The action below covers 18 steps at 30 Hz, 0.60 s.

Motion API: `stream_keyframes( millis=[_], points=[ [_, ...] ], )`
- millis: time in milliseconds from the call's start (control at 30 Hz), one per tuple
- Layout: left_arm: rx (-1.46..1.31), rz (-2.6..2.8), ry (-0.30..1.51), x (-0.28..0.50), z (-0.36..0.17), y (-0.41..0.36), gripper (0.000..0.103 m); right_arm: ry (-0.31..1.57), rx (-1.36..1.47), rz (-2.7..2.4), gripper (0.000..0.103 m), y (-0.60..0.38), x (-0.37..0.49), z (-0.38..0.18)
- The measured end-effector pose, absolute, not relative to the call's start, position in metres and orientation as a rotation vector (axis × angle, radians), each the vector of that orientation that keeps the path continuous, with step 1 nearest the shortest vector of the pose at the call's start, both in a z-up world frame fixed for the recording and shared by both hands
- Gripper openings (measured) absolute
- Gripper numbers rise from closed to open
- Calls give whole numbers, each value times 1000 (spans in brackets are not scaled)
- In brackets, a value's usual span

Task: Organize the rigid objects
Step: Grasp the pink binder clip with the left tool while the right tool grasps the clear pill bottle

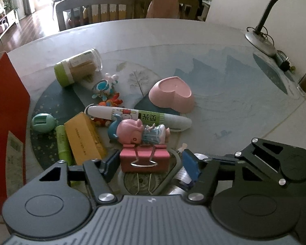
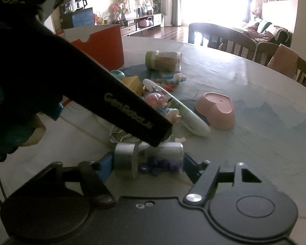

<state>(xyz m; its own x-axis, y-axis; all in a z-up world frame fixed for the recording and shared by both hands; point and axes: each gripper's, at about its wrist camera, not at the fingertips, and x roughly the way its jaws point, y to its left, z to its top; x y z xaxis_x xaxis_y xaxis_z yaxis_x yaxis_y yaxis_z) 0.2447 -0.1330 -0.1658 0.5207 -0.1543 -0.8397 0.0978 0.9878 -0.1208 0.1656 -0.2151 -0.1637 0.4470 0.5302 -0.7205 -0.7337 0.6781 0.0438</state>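
Pink binder clip [image 1: 144,160]: between the left gripper [image 1: 151,164] pads, which stand part open, not visibly touching it. Clear jar [image 2: 151,159]: lying sideways between the right gripper [image 2: 149,165] pads, which reach both its ends; whether they press it I cannot tell.

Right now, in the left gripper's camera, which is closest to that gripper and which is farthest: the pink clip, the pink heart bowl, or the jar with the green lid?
1. Pink clip: between the left gripper's fingers, nearest.
2. Pink heart bowl: upside down, mid-table, to the right.
3. Jar with the green lid: lying on its side, farthest, to the left.
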Motion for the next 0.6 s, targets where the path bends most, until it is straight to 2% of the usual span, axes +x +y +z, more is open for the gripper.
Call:
stream_keyframes(
  millis=[133,600],
  points=[
    [-84,-145,1025,247,-168,-130,50,778,-287,786,67,-215,165,-164],
    [-109,-96,1030,237,-155,-126,48,791,-275,752,67,-231,158,-147]
  ],
)
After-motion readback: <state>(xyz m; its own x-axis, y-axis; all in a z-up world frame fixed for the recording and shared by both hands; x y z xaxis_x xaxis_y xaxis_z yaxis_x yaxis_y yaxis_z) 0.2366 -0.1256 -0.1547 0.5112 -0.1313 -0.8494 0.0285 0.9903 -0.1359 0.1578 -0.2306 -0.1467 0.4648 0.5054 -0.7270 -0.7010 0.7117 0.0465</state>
